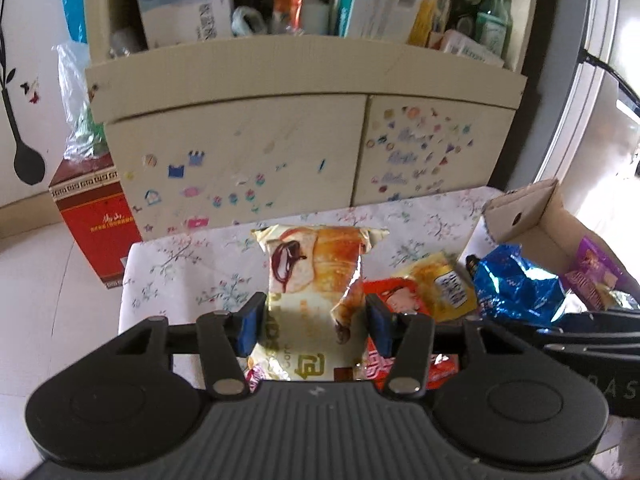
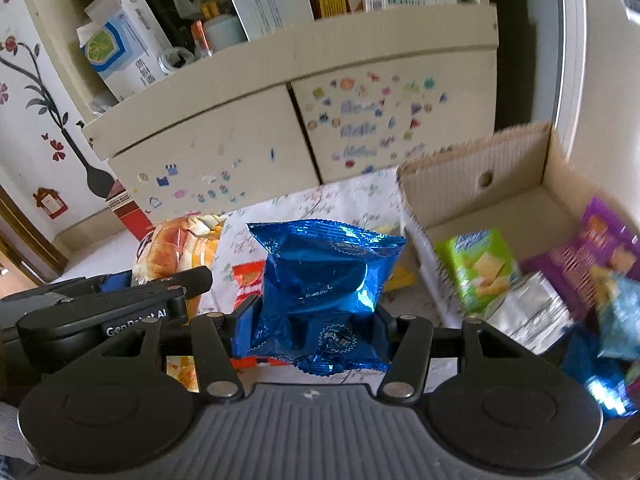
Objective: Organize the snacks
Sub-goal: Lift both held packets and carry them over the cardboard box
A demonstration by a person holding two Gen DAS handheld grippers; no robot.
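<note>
The floral-cloth tabletop (image 1: pixel 180 264) carries everything here. On its right edge sits an open brown cardboard box (image 2: pixel 516 168) that already has a green cracker pack (image 2: pixel 478 268) and a purple snack packet (image 2: pixel 596 252) in it, so that's probably where the snacks go. The cream croissant bag (image 1: pixel 316 276) lies mid-table with the left gripper (image 1: pixel 312 320) straddling it, jaws open at its sides, looks lined up for a grab. The right gripper (image 2: pixel 314 322) is clamped on a crinkly blue foil snack bag (image 2: pixel 320 272), lifted just left of the box, likely headed in.
</note>
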